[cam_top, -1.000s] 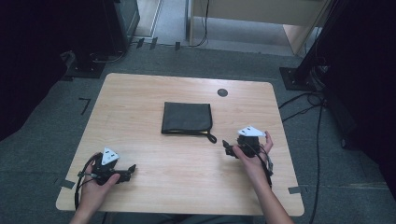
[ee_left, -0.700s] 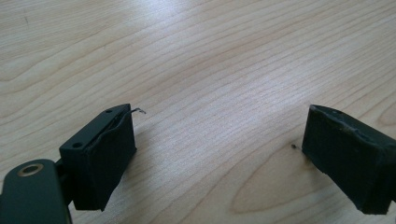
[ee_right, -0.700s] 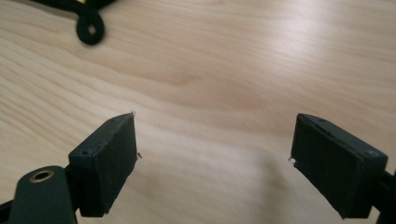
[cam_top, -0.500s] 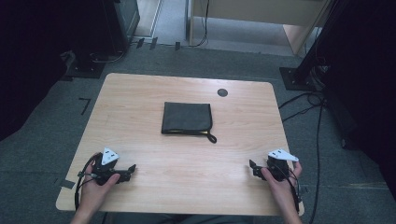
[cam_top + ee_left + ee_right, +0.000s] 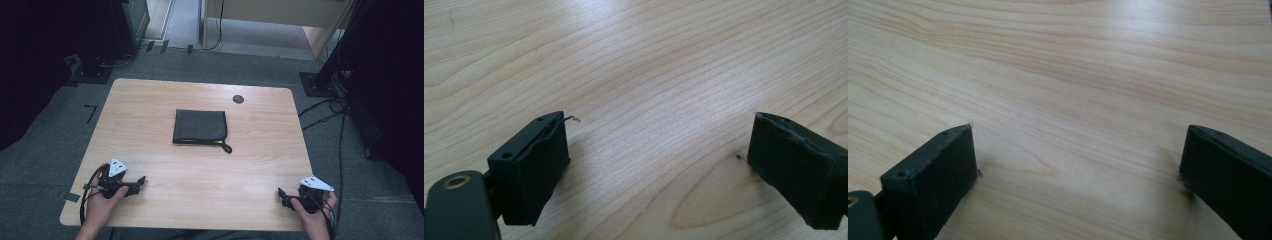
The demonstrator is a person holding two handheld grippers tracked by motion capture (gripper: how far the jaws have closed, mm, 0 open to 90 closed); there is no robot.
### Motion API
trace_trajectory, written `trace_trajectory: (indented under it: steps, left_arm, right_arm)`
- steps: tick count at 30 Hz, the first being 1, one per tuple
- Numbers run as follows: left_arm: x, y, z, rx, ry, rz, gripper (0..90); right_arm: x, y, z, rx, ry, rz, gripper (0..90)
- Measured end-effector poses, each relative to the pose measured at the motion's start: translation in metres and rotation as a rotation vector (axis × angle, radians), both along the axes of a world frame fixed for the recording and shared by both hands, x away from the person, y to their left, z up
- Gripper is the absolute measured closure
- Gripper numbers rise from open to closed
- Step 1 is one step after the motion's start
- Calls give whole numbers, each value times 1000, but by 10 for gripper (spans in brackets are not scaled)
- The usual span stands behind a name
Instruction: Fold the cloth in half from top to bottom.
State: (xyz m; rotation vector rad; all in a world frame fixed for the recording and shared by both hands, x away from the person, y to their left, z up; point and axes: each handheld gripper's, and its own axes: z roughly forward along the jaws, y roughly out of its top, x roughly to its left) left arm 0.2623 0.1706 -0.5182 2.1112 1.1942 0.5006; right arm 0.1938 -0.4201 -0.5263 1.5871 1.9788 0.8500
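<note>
Right now your left gripper point(image 5: 141, 180) sits at the near-left corner of the table point(image 5: 150, 100), jaws spread wide w/ nothing between them; in the left gripper view its blocky, matte black pads point(image 5: 536, 165) rest low over bare wood, edges a bit ragged, a thin wisp of fibre sticking off the top of one. Your right gripper point(image 5: 280, 196) is at the near-right corner, close to the near edge, and its jaws have just been opening: they stand far apart, nothing held, rectangular dark pads point(image 5: 938, 175) w/ small screw holes on top. The task's thing, a dark grey folded cloth point(image 5: 200, 126), lies flat mid-table, well apart from both grippers, roughly square, soft-looking, w/ a thin pale line along its near edge and a small cord loop point(image 5: 226, 147) curling off its near-right corner. Tabletop is pale wood-grain laminate w/ rounded corners, smooth w/ a slight sheen, long wavy grain lines. A round black grommet point(image 5: 238, 99) sits near the far edge, right of centre. Each gripper carries a grey three-cornered plate on top, cables trailing toward you.
</note>
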Motion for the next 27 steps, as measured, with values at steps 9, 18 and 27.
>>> trace_trajectory:
  steps: [9, 18, 27]
  left_arm:
    - [1, 0, 0, 0, 0, -2, 95]
    - [1, -1, 0, -2, -1, 1, 95]
    - [2, -2, 0, -4, -3, 8, 114]
  right_arm:
    - [6, -9, 0, 0, 6, -37, 0]
    - [7, -5, 0, 2, 5, -14, 0]
    - [8, -4, 0, 1, 6, -1, 0]
